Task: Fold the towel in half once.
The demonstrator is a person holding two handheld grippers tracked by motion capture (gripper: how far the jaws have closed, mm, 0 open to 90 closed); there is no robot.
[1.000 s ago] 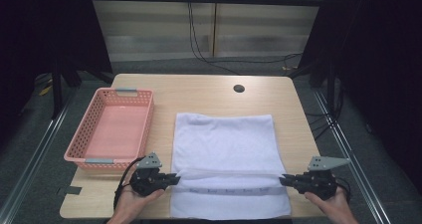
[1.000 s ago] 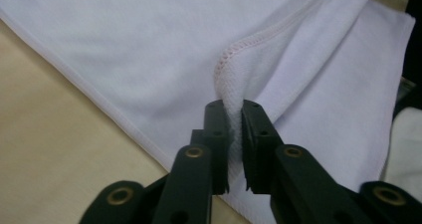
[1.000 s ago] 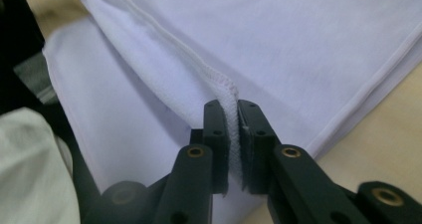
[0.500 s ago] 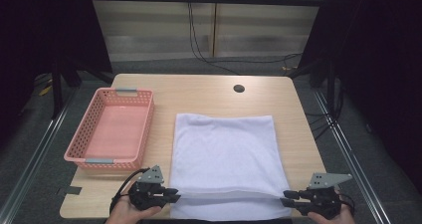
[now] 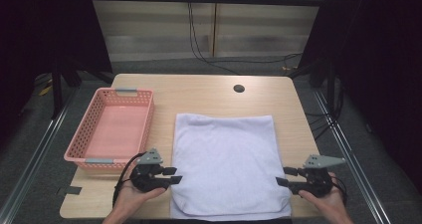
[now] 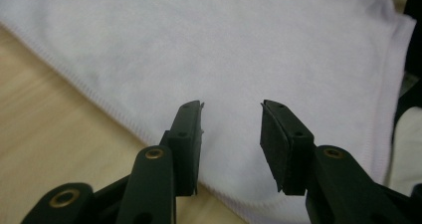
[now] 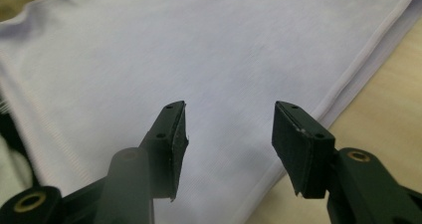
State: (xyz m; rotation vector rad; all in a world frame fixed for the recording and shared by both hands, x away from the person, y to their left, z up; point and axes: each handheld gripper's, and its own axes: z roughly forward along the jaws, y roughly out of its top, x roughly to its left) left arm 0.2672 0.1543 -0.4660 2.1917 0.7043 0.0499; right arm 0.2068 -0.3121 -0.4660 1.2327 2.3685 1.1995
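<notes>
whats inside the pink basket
Nothing shows inside the pink basket: its pink floor looks bare in the high view. The near wall hides a thin strip of that floor.

High view: even, soft overhead light on the table (image 5: 209, 92), with surroundings falling to near-black at 9 and 3 o'clock; shadows are faint, a thin one under the towel (image 5: 226, 164) edge at 6 o'clock, no glare, image slightly soft and grainy. Left gripper view: towel bright, nearly washed out toward 12 o'clock, weave and hem soft, near jaws slightly blurred. Right gripper view: similar pale cast, a blurred dark shape at 7 o'clock, soft shadow beneath the jaws.
</notes>
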